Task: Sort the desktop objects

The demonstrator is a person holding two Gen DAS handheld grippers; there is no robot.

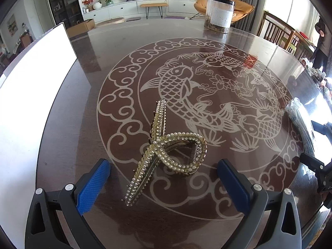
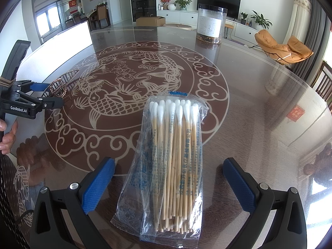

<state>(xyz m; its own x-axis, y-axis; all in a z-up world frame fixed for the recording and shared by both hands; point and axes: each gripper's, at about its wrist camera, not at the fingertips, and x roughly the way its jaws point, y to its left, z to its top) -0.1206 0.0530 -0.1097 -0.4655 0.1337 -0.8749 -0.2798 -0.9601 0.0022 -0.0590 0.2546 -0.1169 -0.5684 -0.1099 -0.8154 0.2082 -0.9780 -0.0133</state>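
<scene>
A gold hair claw [image 1: 166, 151] studded with pearls lies on the dark glass-topped table [image 1: 103, 66]. My left gripper [image 1: 164, 176] stands open around its near end, blue pads on either side, not touching it. In the right wrist view a clear bag of wooden cotton swabs [image 2: 174, 161] lies lengthwise between the open fingers of my right gripper [image 2: 169, 178]. The hair claw [image 2: 62, 85] and the left gripper [image 2: 51, 95] show at the far left there, held by a hand [image 2: 7, 137]. The swab bag [image 1: 298, 114] appears at the right edge of the left wrist view.
A white box [image 1: 31, 95] stands along the table's left side. A tall clear canister [image 1: 220, 13] with a black lid and white label stands at the far edge. Wooden chairs [image 1: 278, 33] sit beyond the table's right side. A person stands at far right.
</scene>
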